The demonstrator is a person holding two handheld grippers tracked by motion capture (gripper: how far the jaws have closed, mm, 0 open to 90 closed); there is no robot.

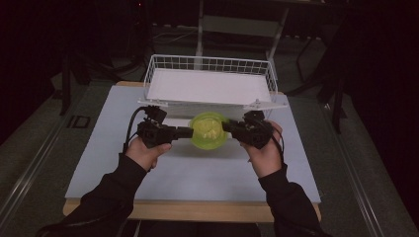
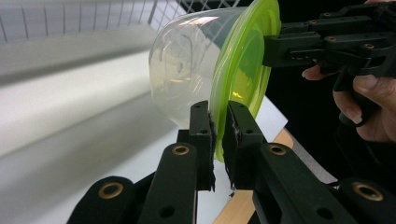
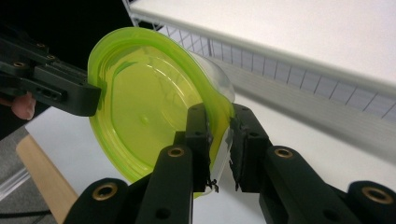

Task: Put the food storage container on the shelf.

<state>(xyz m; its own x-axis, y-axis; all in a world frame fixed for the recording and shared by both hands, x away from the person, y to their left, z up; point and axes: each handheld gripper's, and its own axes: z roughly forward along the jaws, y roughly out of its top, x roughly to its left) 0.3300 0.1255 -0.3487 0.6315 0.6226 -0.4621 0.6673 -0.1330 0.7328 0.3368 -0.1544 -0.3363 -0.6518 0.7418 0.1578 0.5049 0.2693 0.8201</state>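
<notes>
Gripping green-lidded container (image 1: 209,130): both grippers' jaws.

A dim lab or recording studio: at frame centre a lone table (image 1: 113,163) with a white top and wooden edge stands on grey floor (image 1: 29,148), black stand legs (image 1: 66,84) upper left, darkness beyond.

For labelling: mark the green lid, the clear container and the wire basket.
green lid (image 3: 140,107), right gripper view, its flat face.
clear container (image 2: 187,70), left gripper view, its side wall.
wire basket (image 1: 210,63), high view, far rim.
</notes>
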